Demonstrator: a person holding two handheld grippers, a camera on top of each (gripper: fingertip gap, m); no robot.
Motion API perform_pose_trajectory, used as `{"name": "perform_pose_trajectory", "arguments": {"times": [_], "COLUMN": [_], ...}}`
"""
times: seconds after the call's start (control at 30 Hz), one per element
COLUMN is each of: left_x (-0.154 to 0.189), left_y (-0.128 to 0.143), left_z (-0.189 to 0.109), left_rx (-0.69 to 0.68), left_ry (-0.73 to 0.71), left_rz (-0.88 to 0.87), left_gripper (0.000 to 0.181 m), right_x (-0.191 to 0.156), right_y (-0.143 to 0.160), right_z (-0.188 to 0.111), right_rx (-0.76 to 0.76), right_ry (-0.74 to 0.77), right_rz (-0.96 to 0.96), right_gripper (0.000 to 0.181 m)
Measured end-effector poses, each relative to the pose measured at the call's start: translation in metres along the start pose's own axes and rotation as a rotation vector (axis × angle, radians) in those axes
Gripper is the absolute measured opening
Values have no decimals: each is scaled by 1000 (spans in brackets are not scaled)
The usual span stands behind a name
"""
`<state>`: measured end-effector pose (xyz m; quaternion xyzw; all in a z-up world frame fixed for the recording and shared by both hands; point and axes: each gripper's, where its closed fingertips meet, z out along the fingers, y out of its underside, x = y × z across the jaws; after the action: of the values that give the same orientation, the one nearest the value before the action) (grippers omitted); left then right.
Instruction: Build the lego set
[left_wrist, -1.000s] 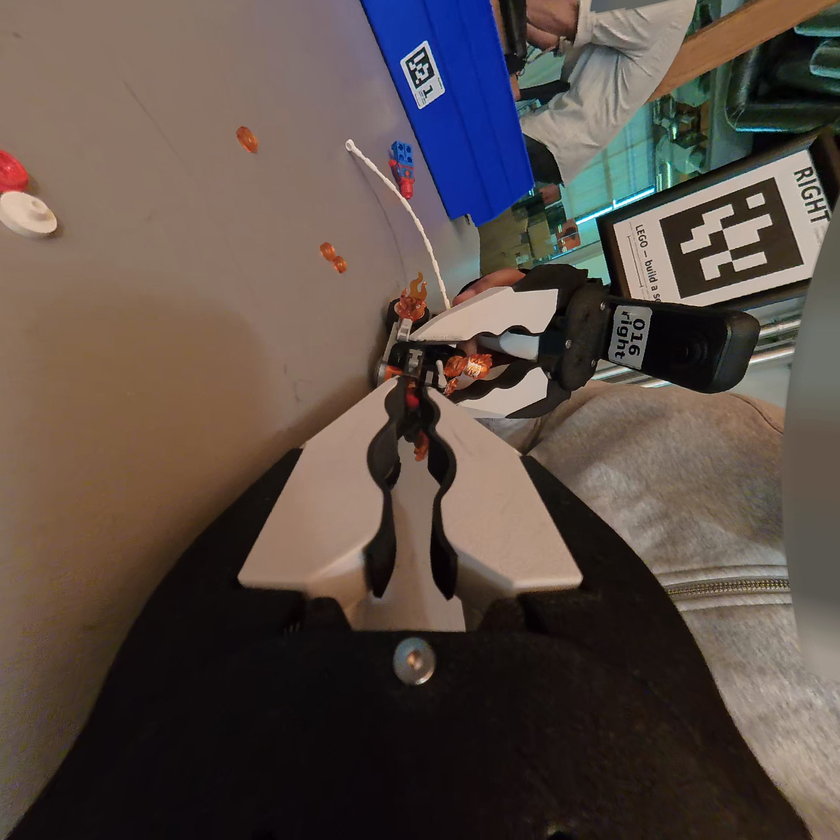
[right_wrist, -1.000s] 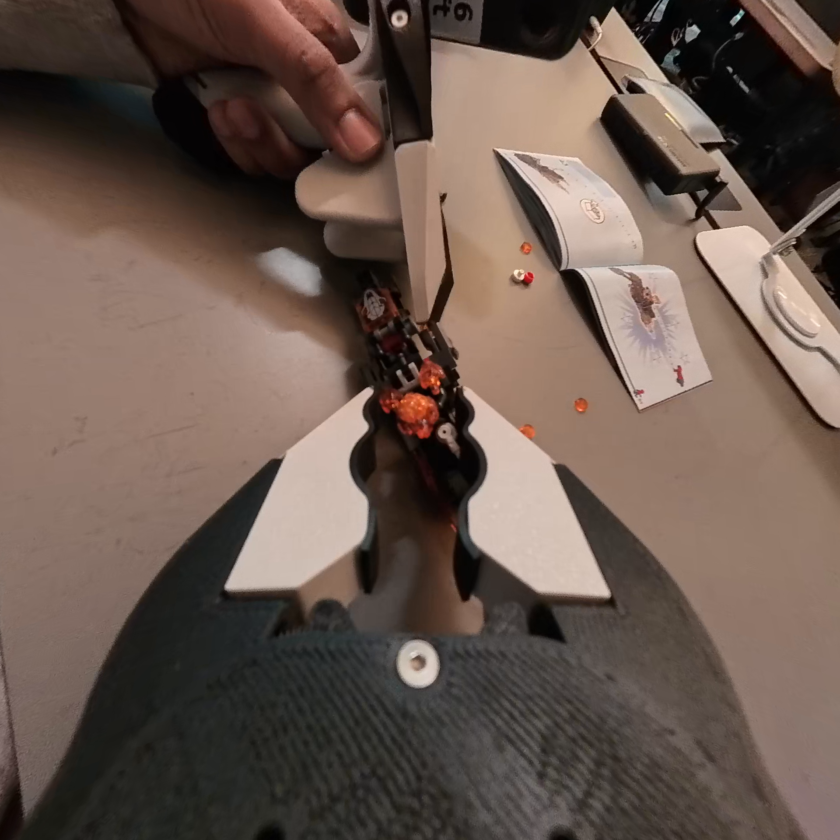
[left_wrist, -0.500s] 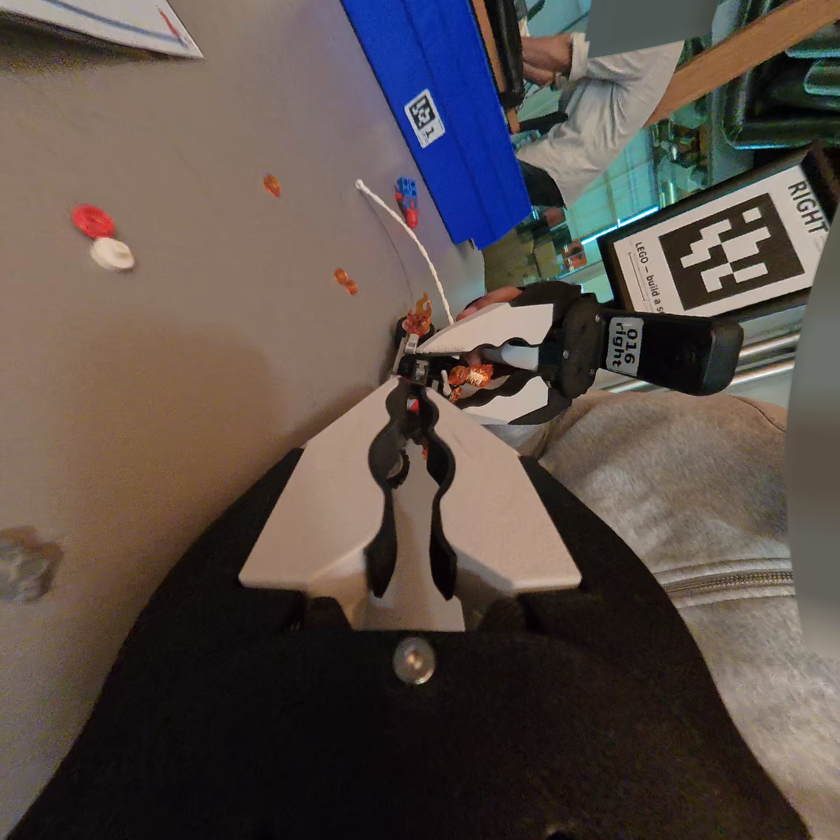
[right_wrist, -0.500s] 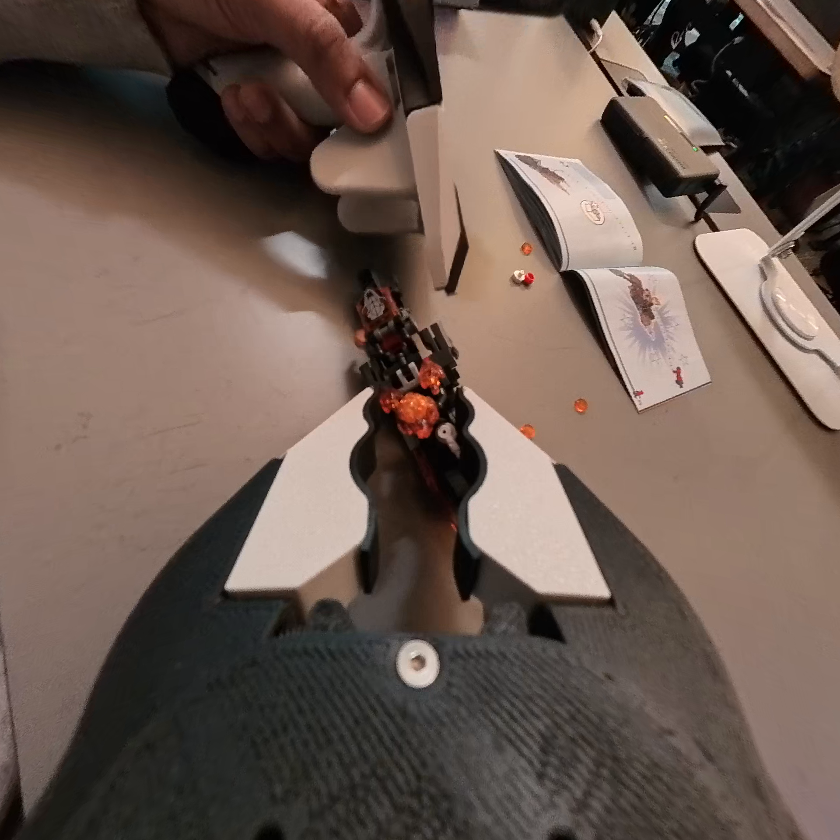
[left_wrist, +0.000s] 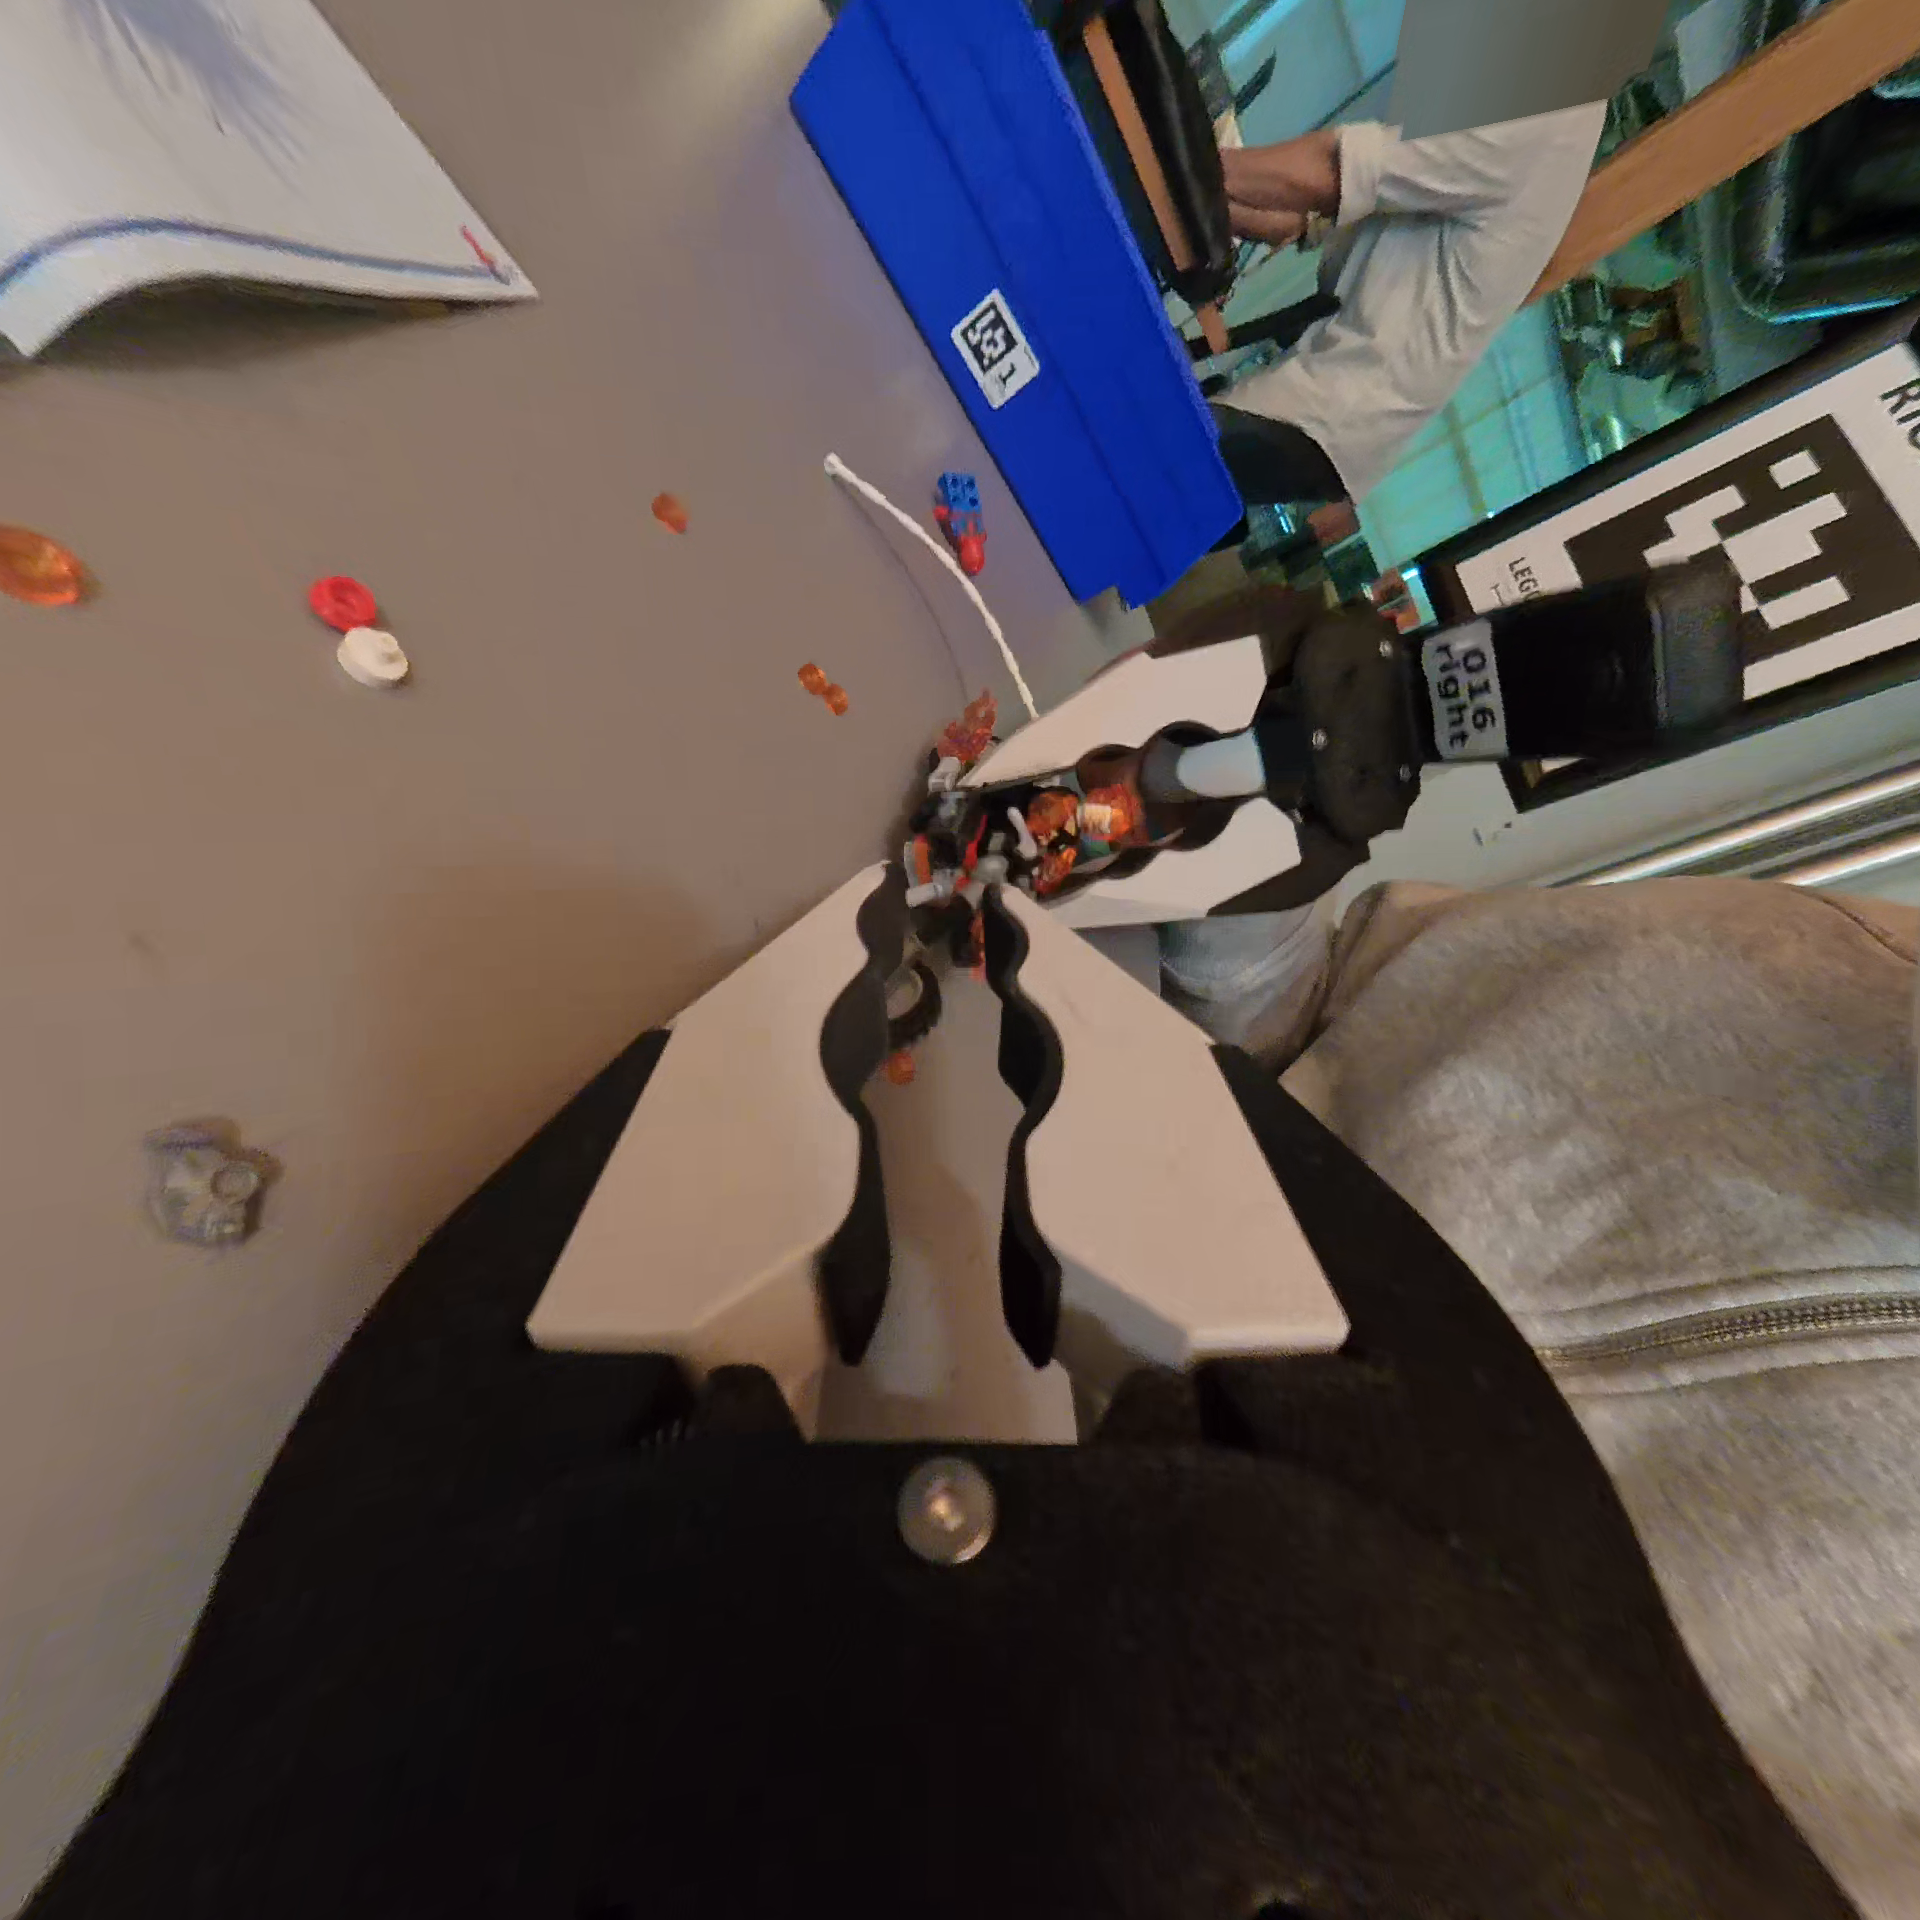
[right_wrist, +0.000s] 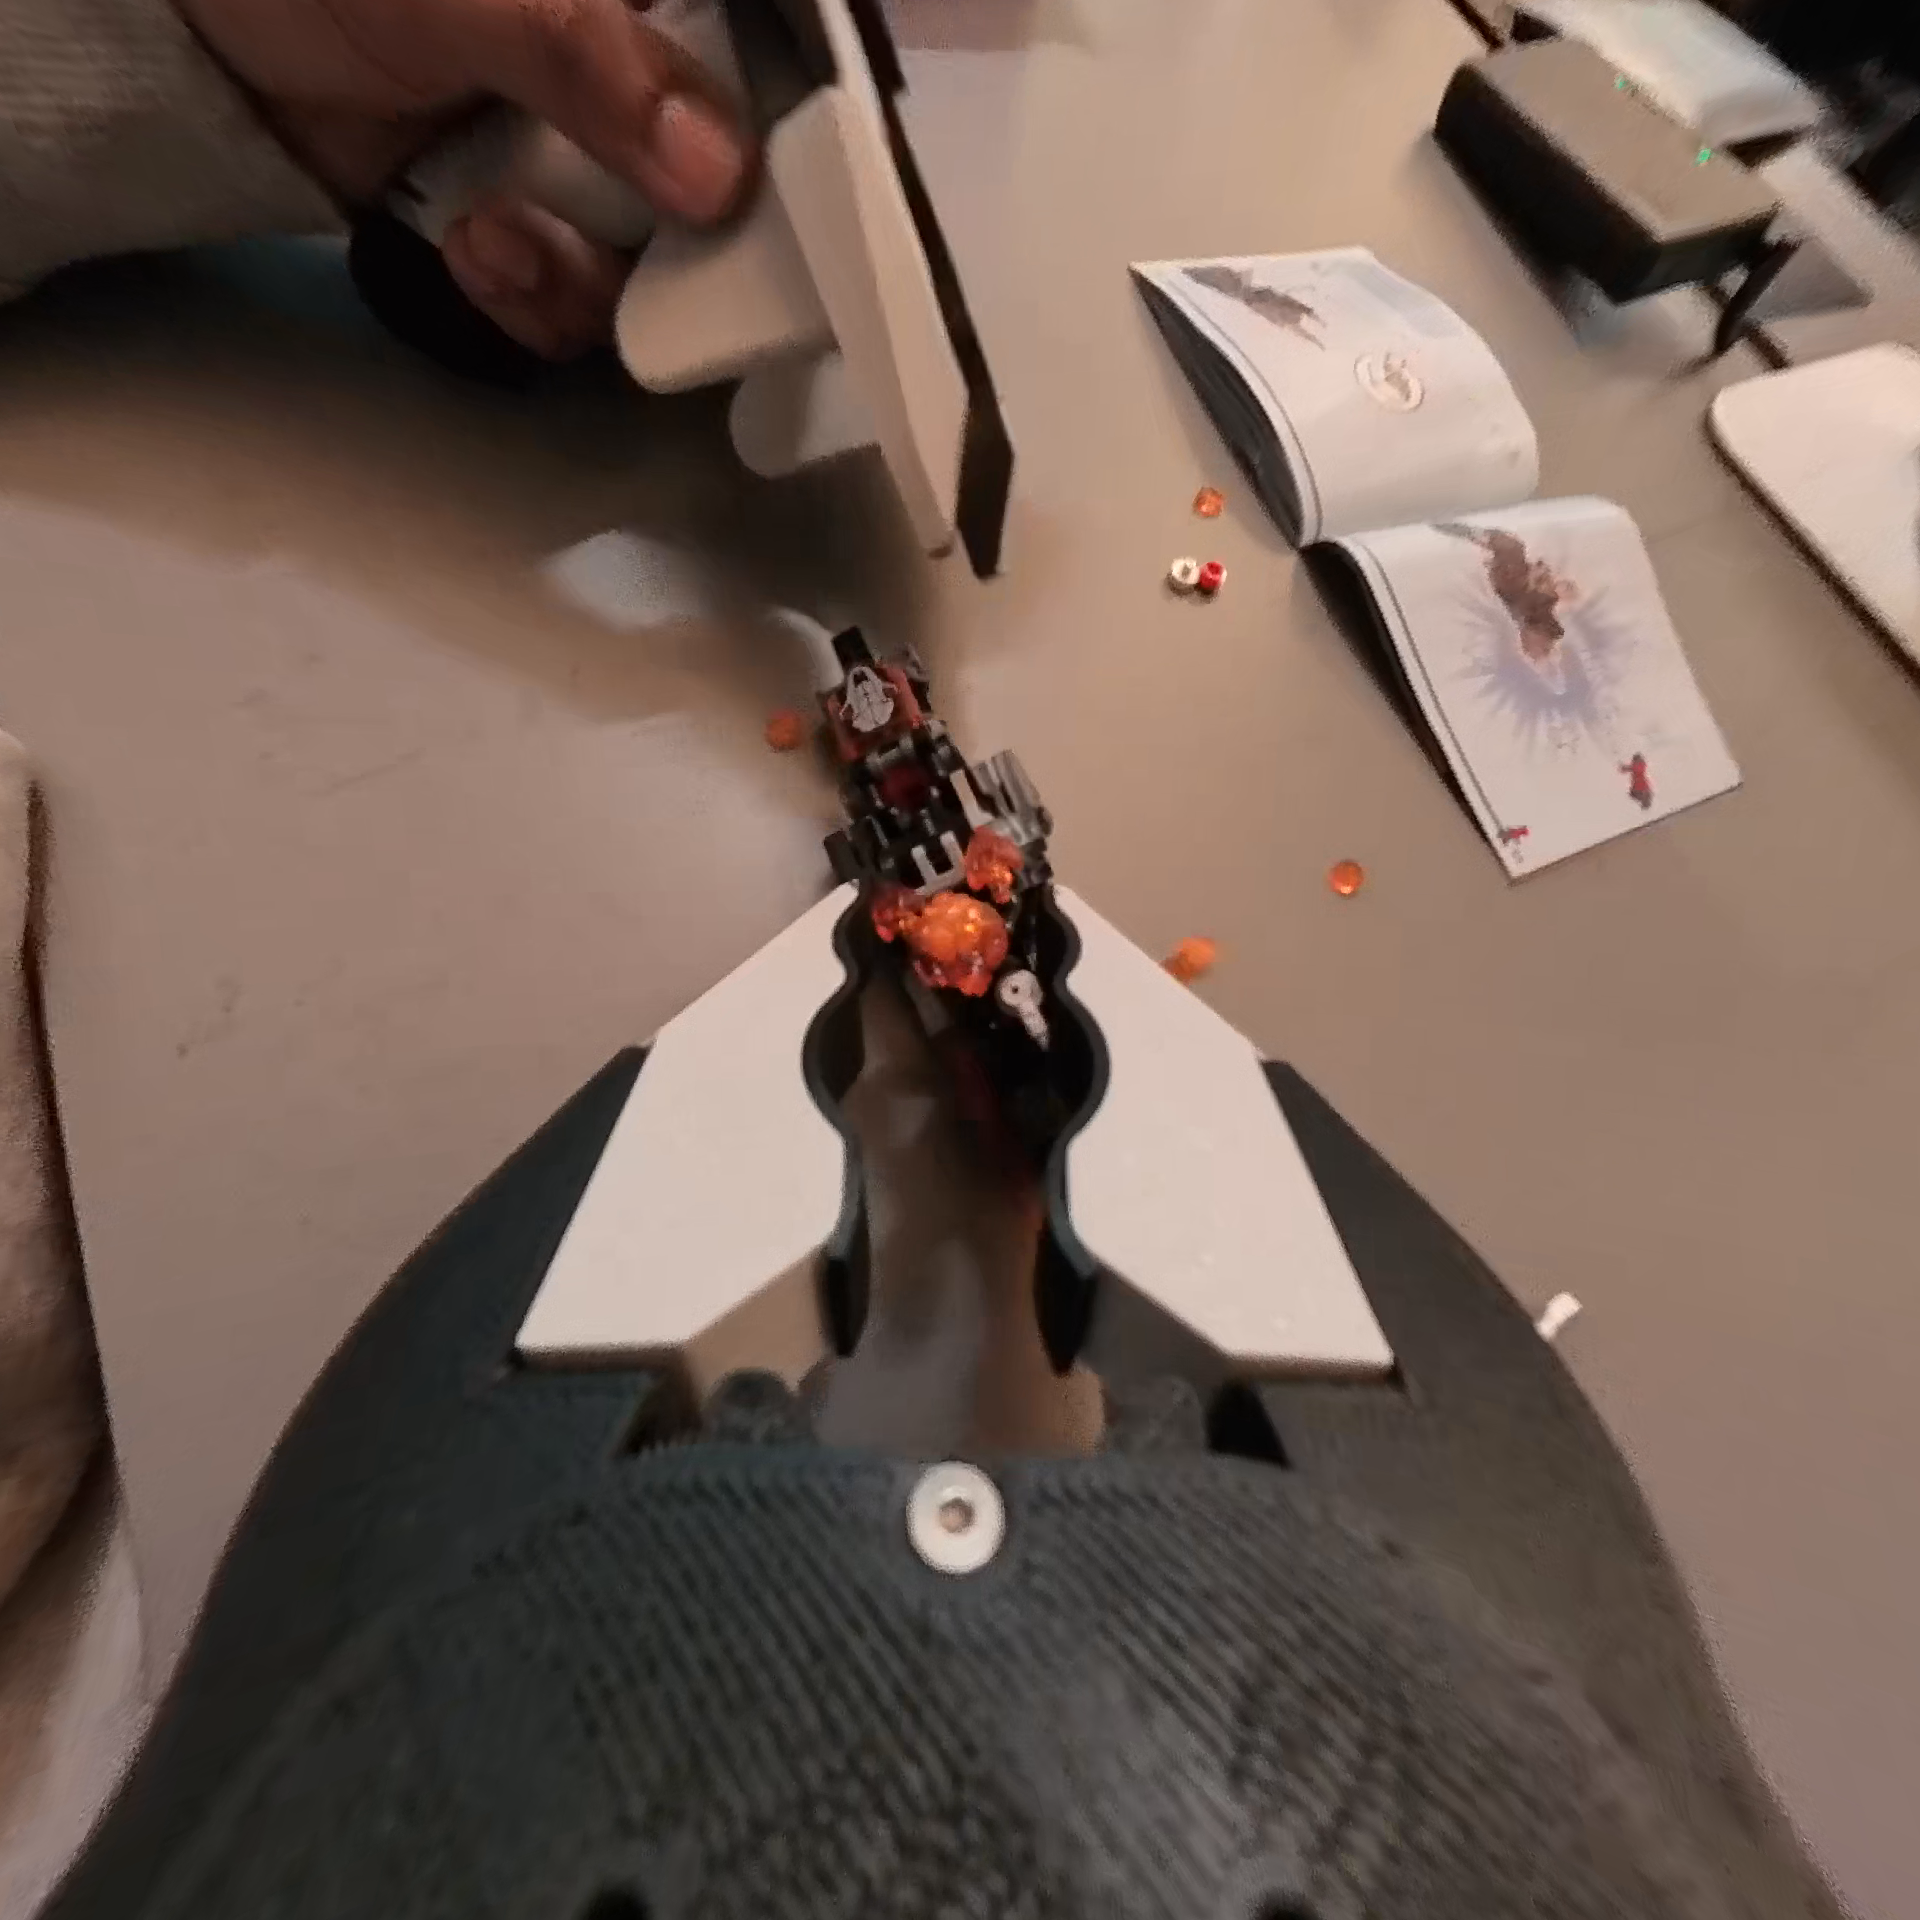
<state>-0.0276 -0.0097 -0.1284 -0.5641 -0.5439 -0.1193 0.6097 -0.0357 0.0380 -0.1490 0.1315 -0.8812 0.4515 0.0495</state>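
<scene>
A small black Lego model (right_wrist: 925, 810) with orange flame pieces lies on the grey table (right_wrist: 364, 883). My right gripper (right_wrist: 951, 904) is shut on its rear end. It shows in the left wrist view too, as does the model (left_wrist: 1039, 821) in the right gripper (left_wrist: 1003, 831). My left gripper (left_wrist: 940, 899) is slightly open and empty, its tips just short of the model's front. In the right wrist view the left gripper (right_wrist: 961, 545) hangs above the table, apart from the model, held by a hand (right_wrist: 540, 135).
An open instruction booklet (right_wrist: 1455, 582) lies to the right. Loose orange studs (right_wrist: 1345, 878), a red and a white round piece (left_wrist: 358, 629), a grey skull piece (left_wrist: 208, 1184) and a white string (left_wrist: 935, 561) lie on the table. A blue box (left_wrist: 1018, 291) stands at the far edge. About 6 cm separates my left fingertips from my right. About 9 cm separates my left fingertips from the white round piece (left_wrist: 358, 629). Seen from the right wrist view (right_wrist: 1201, 575) as well.
My left gripper has let go of the model's front and pulled back away from it. My right gripper keeps hold of the model, which stays on the table.
</scene>
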Motion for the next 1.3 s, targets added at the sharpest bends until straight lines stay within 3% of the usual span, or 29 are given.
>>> {"name": "perform_pose_trajectory", "arguments": {"times": [0.13,0.23,0.33,0.47,0.6,0.8,1.07,1.3], "left_x": [6,11,3,-12,-12,-9,25,41], "left_y": [6,26,45,55,56,54,32,24], "left_z": [-3,3,9,12,12,11,10,9], "left_rx": [-7,-94,-199,-268,-270,-207,40,118], "left_ry": [-58,-116,-268,-460,-494,-434,-130,33], "left_rz": [102,193,318,441,445,348,137,49], "left_gripper": [13,13,10,8,5,5,5,5], "right_x": [11,20,23,24,21,21,19,23], "right_y": [5,9,10,9,5,3,0,-2], "right_z": [-5,-7,-6,-4,0,-1,-9,-14], "right_rx": [-54,-82,-103,-108,-97,-70,-10,29], "right_ry": [-105,-178,-232,-254,-256,-234,-192,-142], "right_rz": [165,285,367,380,340,288,243,241], "right_gripper": [29,29,29,29,29,35,41,48]}}
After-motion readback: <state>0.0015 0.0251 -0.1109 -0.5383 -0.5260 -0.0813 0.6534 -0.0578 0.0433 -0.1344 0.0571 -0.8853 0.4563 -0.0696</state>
